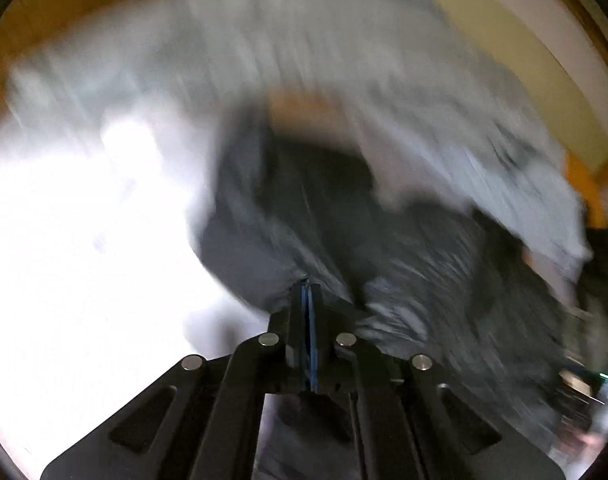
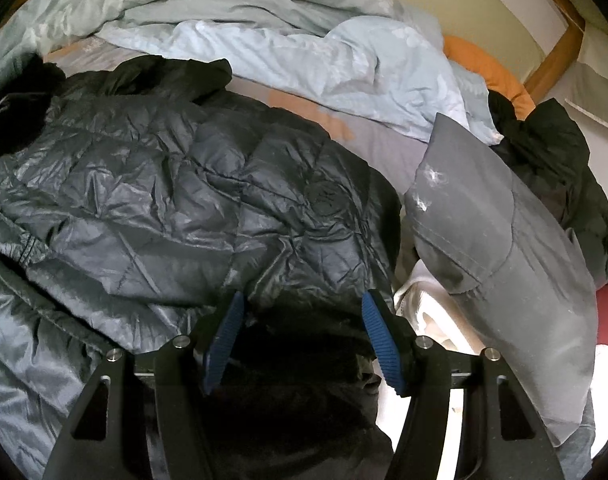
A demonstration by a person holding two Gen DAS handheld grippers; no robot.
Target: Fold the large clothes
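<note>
crinkled glossy black quilted jacket (image 2: 176,184)

Home bedroom, rumpled duvet (image 2: 264,40), pillow (image 2: 504,264), wooden bedframe (image 2: 552,60)

A bed (image 2: 384,140) with a pale grey sheet, patched in orange, carries everything; its wooden frame (image 2: 560,54) shows at the upper right. Directly on the sheet lie a dark quilted puffer jacket (image 2: 176,184), spread across the left and centre; a crumpled pale blue duvet (image 2: 288,52) along the far side; a grey pillow (image 2: 500,264) at the right; an orange cushion (image 2: 488,68) beyond it; and a second dark garment (image 2: 552,160) by the right edge. In the left wrist view the same bedding appears only as blur.
</note>
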